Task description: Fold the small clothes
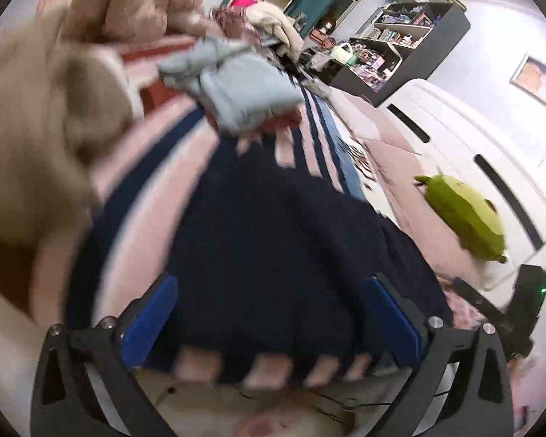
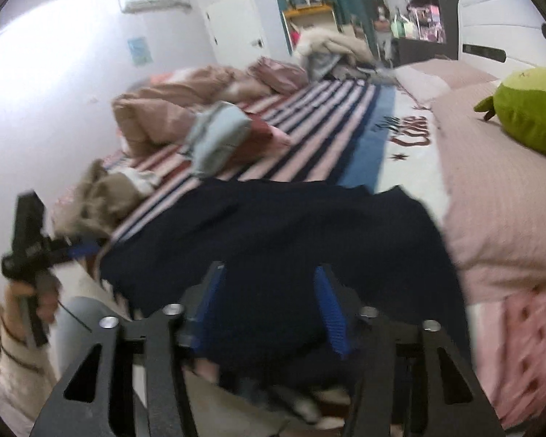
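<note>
Dark navy garment (image 2: 280, 233) lies spread on the striped bedspread (image 2: 309, 134), close in front of both my tongs, its near edge hanging toward me at the side of the bed. Both views are blurred.

My left tongs (image 1: 269, 324) stand wide, the blue pads far apart over the near part of the navy cloth; nothing is pinched between them. From the right wrist view I see the same tongs (image 2: 87, 245) off to the left, at the garment's left corner, with my left hand (image 2: 29, 302) wrapped round the handle.

My right tongs (image 2: 269, 309) are parted only narrowly. The navy cloth shows between and beneath the pads, but I cannot tell whether they touch it; no fold is squeezed in the gap.

Farther up the bed sits a folded pale blue piece (image 1: 236, 87), resting on something dark red (image 2: 262, 134). A tan crumpled garment (image 2: 98, 196) lies near the bed's left edge, just beyond the navy one. A bunched pinkish-brown quilt (image 2: 171, 105) fills the far left of the bed. To the right, a green plush toy (image 2: 527, 109) rests on a pink pillow (image 2: 498, 196), well apart from the navy garment.
</note>
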Demonstrator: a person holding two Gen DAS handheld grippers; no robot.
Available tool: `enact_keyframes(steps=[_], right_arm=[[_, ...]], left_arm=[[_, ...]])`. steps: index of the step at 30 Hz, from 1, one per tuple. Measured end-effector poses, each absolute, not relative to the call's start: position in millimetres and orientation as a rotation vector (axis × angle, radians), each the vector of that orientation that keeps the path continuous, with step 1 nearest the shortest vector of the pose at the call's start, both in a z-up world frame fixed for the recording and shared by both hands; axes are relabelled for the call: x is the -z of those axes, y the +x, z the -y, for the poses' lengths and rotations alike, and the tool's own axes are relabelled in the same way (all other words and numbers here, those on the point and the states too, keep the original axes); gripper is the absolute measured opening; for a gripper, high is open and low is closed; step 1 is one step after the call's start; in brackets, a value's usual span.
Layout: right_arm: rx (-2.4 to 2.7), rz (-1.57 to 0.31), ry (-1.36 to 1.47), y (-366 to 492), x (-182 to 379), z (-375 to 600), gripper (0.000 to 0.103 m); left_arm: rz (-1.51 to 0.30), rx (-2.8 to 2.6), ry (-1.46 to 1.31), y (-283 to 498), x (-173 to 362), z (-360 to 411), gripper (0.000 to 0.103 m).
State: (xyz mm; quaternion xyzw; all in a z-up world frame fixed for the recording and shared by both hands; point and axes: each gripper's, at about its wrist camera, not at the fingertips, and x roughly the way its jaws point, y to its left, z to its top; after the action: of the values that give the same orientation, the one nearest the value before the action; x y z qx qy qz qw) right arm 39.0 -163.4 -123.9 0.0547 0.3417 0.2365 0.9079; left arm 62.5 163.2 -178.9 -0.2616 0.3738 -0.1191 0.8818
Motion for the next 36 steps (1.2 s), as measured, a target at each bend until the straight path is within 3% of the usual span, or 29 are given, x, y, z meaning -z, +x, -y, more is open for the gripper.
enact_keyframes(steps=[1,5,15,20,21,23,24,25,27,31,34,36], right_arm=[[-0.528,-0.711,0.141,32,132,150,0.027],[-0.584,-0.732,0.179,23,154,115,0.012],[-0.572,-0.824,0.152,44,183,81,0.01],[-0.561,-0.864,0.177,48,195,84,0.007],[-0.562,-0.869,0.18,48,196,84,0.007],[-0.557,-0.878,0.188,49,198,84,0.007],[-0.554,-0.879,0.189,49,199,83,0.007],[-0.551,-0.877,0.19,48,200,83,0.007],[-0.552,-0.874,0.198,49,201,83,0.007],[-0.609,-0.885,0.279,53,197,98,0.011],[-0.623,-0.809,0.31,47,176,130,0.026],[-0.573,-0.732,0.308,37,160,159,0.03]], left_arm=[[-0.783,0.248,-0.573,57,188,-159,0.102],[-0.754,0.248,-0.606,50,202,-148,0.102],[-0.828,0.297,-0.766,41,229,-138,0.102],[-0.72,0.283,-0.837,68,234,-144,0.102],[-0.705,0.272,-0.829,75,234,-142,0.098],[-0.688,0.259,-0.81,86,231,-138,0.069],[-0.695,0.266,-0.804,92,230,-135,0.037],[-0.708,0.262,-0.799,97,228,-133,0.026],[-0.689,0.273,-0.762,100,215,-129,0.019],[-0.633,0.319,-0.595,101,167,-103,0.017],[-0.589,0.361,-0.46,108,131,-70,0.017],[-0.564,0.4,-0.378,113,111,-43,0.016]])
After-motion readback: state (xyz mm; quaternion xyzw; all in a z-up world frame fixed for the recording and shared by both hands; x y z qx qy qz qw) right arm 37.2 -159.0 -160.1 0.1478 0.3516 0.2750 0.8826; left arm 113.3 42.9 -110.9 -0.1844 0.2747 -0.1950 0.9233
